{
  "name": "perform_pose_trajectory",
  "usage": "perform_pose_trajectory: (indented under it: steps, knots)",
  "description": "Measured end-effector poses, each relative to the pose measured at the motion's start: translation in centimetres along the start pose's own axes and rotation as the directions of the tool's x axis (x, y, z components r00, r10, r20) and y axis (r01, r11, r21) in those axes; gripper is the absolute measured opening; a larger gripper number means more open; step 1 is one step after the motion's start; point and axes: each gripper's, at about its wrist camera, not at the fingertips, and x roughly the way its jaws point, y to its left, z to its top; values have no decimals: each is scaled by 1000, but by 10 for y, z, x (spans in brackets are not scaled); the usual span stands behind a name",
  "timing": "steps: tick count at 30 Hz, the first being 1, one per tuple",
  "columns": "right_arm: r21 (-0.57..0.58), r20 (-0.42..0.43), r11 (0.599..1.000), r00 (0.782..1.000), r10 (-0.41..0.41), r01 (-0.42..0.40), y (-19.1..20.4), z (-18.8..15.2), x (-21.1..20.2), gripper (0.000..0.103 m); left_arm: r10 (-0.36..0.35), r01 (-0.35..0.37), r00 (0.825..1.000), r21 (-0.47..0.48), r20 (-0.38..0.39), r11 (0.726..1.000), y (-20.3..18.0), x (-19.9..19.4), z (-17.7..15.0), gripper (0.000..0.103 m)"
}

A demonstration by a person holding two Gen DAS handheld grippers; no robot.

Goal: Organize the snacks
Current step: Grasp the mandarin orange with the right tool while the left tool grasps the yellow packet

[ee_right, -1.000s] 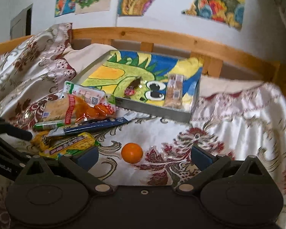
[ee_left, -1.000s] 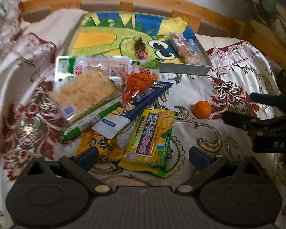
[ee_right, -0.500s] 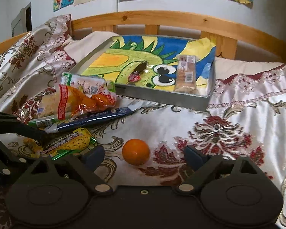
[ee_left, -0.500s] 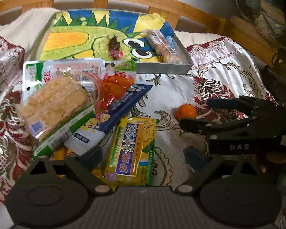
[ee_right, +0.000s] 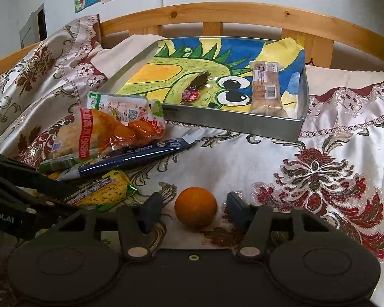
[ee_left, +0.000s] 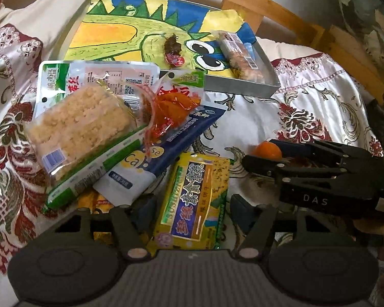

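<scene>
A metal tray (ee_right: 243,128) lined with a dinosaur drawing sits at the bed's head; it holds a snack bar (ee_right: 266,89) and a small dark sweet (ee_right: 193,88). A pile of snack packets lies on the quilt, with a yellow packet (ee_left: 192,199) nearest. My left gripper (ee_left: 189,209) is open with its fingers either side of that yellow packet. A small orange (ee_right: 195,207) lies on the quilt between the open fingers of my right gripper (ee_right: 193,211), with gaps on both sides. The right gripper also shows in the left wrist view (ee_left: 263,153).
A rice-crisp packet (ee_left: 79,128), an orange-red packet (ee_left: 174,107) and a blue tube packet (ee_left: 166,148) lie in the pile. A wooden bed rail (ee_right: 217,18) runs behind the tray. The floral quilt (ee_right: 320,179) spreads to the right.
Both grippers have moved forward and down. The left now straddles the yellow packet; the right has closed in around the orange and narrowed its opening.
</scene>
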Motion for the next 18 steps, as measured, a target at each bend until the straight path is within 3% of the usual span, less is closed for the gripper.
perform_pose_trajectory:
  steps: [9, 12, 16, 18]
  knots:
    - [-4, 6, 1000, 1000, -7, 7, 0, -4, 2, 52, 16, -16, 1000, 9, -2, 1000, -6, 7, 2, 73]
    - [2, 8, 1000, 1000, -4, 4, -1, -5, 2, 51, 30, -30, 1000, 30, -2, 999, -8, 5, -1, 68]
    - [-3, -1, 1000, 1000, -3, 3, 2, -6, -1, 38, 39, -39, 999, 11, -6, 999, -6, 2, -1, 57]
    - [-15, -7, 1000, 1000, -2, 2, 6, -6, -2, 36, 35, -35, 999, 4, -13, 999, -5, 0, -1, 56]
